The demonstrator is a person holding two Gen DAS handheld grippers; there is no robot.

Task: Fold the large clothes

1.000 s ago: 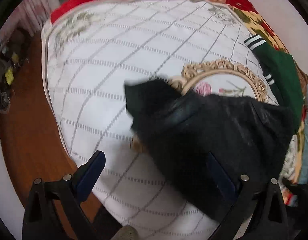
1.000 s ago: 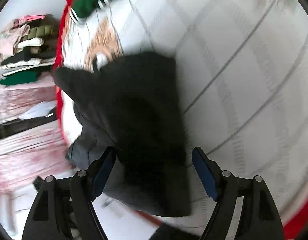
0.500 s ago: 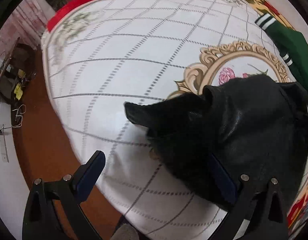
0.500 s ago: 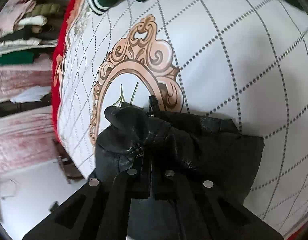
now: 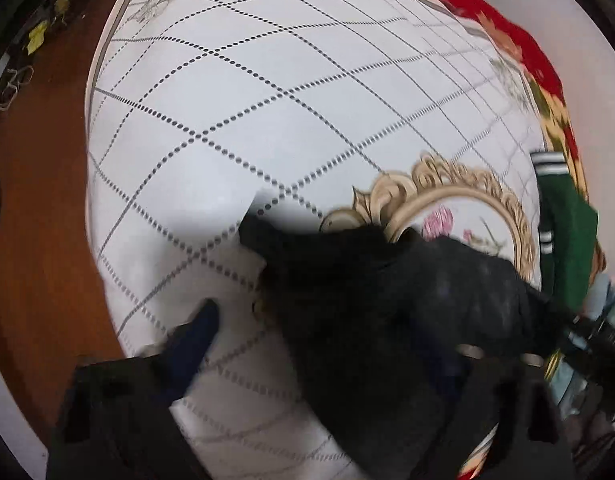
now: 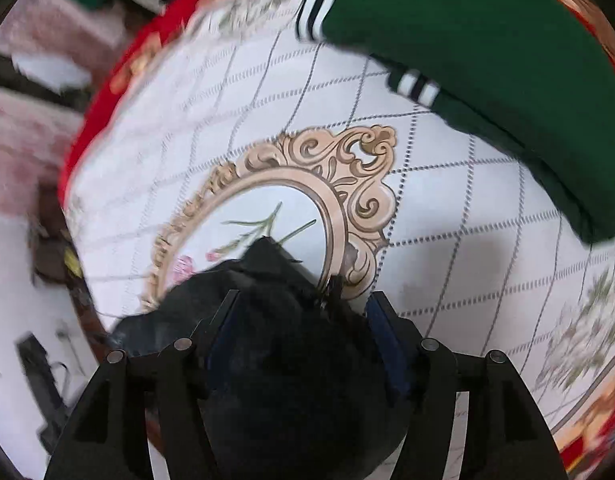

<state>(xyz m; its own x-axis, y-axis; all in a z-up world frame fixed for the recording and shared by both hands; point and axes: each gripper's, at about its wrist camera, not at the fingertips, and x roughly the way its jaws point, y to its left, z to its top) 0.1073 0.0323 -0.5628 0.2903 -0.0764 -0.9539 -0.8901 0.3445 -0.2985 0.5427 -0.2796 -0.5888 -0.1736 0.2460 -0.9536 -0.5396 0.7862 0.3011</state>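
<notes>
Patterned bed bears black jacket, green garment.

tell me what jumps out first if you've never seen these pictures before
A dark black jacket bunched near the bed's edge fills the lower part of both views, sitting between the fingers of the right gripper. Under it spreads a white quilt with a dotted diamond grid and a gold scrollwork medallion with flowers. A green garment with striped cuffs lies along the far side.
</notes>
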